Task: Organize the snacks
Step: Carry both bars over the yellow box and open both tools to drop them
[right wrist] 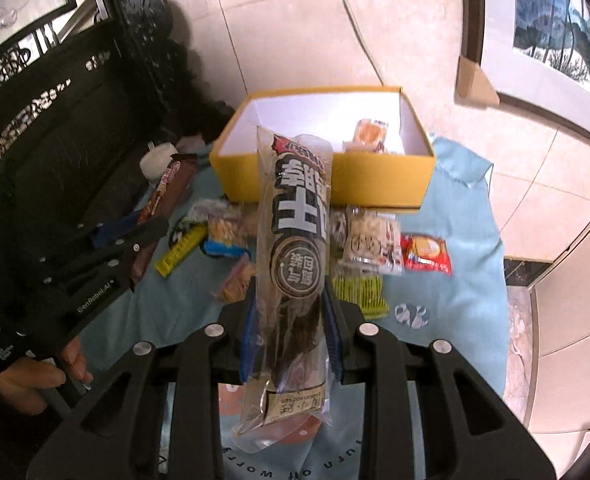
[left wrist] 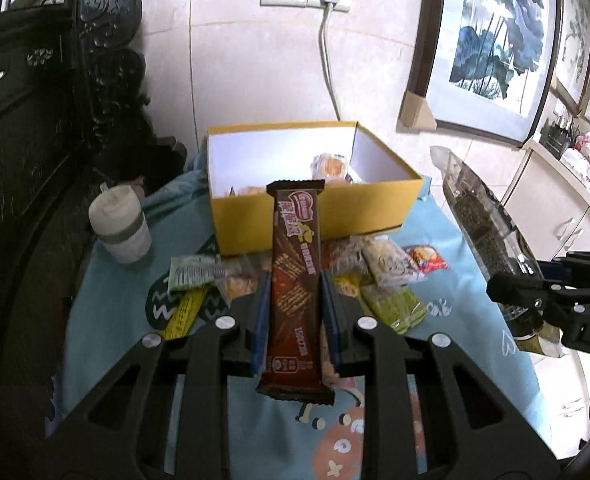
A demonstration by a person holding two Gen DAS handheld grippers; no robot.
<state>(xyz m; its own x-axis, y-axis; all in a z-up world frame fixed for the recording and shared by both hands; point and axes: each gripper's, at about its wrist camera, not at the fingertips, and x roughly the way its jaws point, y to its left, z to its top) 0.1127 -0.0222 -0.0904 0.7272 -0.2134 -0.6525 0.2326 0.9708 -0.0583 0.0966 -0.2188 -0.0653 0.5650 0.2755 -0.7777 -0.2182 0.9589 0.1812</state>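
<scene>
Gripping mid-length, the left gripper (left wrist: 295, 312) is clamping its jaws on a light, stiff chocolate wafer bar (left wrist: 295, 280) while the right gripper (right wrist: 289, 328) is pinching a slippery, crinkly clear snack pouch (right wrist: 291, 264), both hanging above the tabletop (left wrist: 475, 240) near the yellow box (left wrist: 315, 216).

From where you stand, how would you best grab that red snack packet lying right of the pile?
Grip the red packet across its short width, coming from above: it lies flat on the blue cloth, clear on its right side, so one finger fits there.
</scene>
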